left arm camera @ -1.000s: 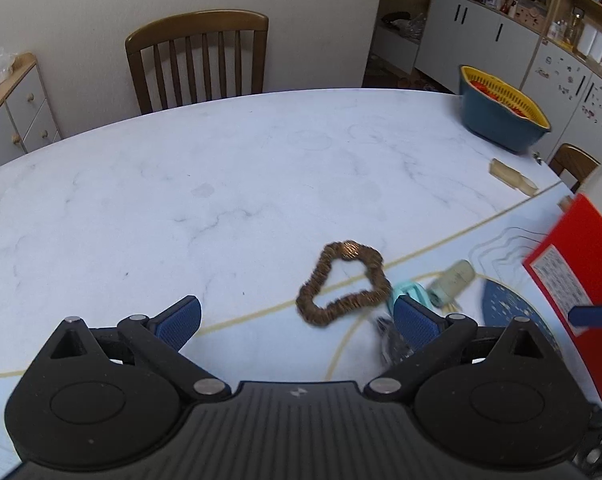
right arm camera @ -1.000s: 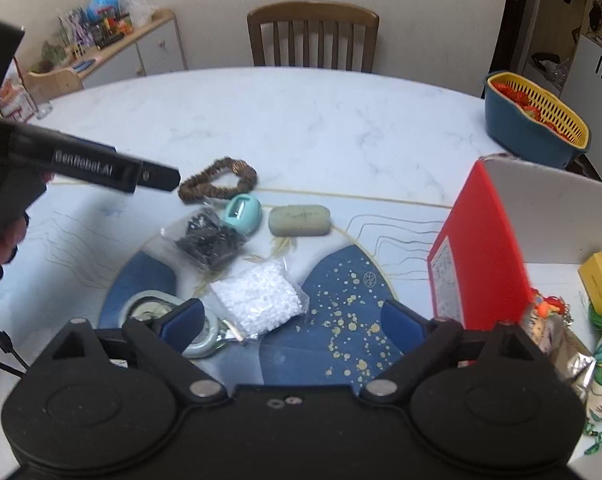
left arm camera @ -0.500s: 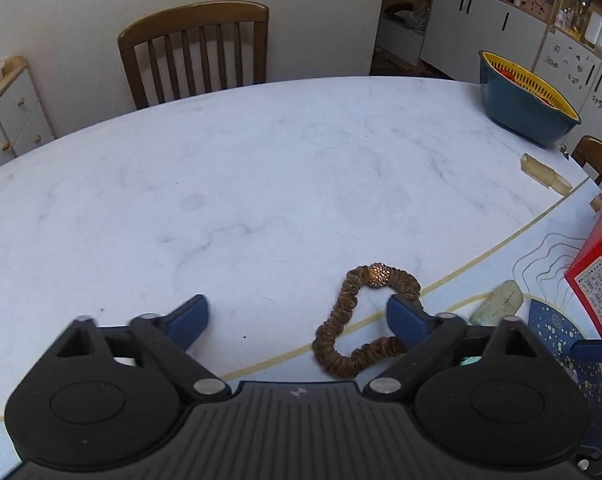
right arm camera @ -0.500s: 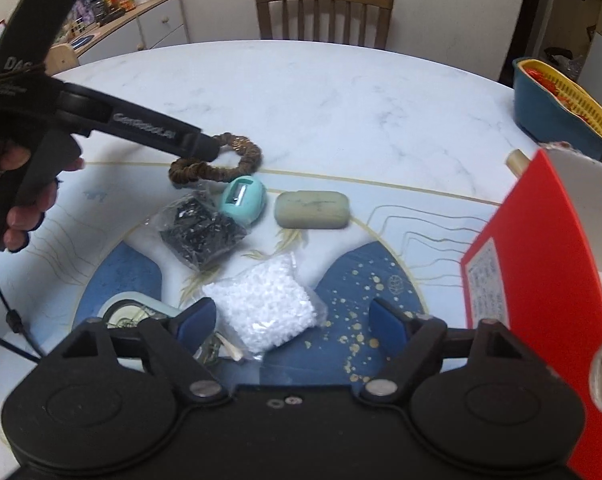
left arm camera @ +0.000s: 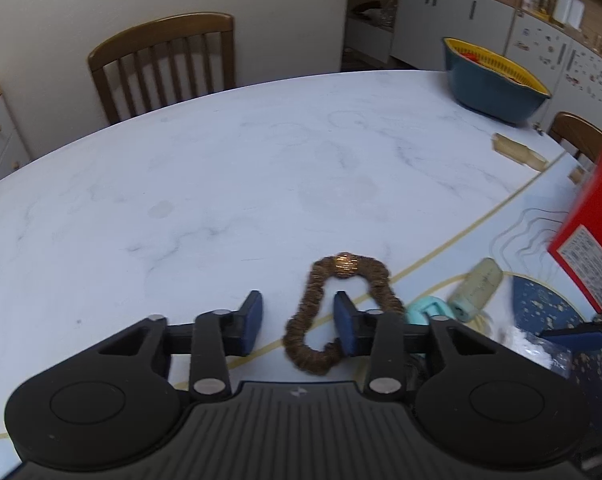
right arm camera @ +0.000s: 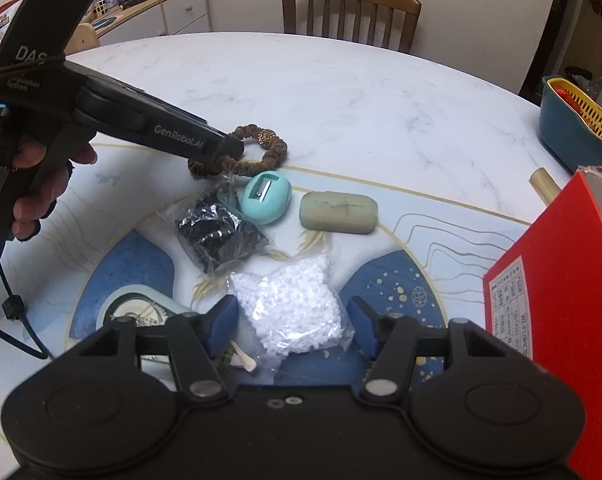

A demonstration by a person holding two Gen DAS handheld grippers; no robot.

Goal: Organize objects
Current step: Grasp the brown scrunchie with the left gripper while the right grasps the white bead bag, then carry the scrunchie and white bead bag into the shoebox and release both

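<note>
Along the left gripper (right arm camera: 231, 148) body, white lettering reads "GenRobot.AI", with "DAS" higher up. Beneath lies a white marble table (left arm camera: 261, 168), a wooden chair (left arm camera: 165, 60) behind it. Its fingers are partly apart, straddling one side of the brown scrunchie (left arm camera: 341, 308), one pad inside the loop. Over the bag of white beads (right arm camera: 293, 304), the right gripper (right arm camera: 293, 324) hangs open, holding nothing

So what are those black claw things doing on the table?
A person holds a claw in each hand and is tidying small things. The left claw is open around one side of a brown hair tie, about to pinch it. The right claw hangs open over a bag of white beads, not holding anything.
</note>
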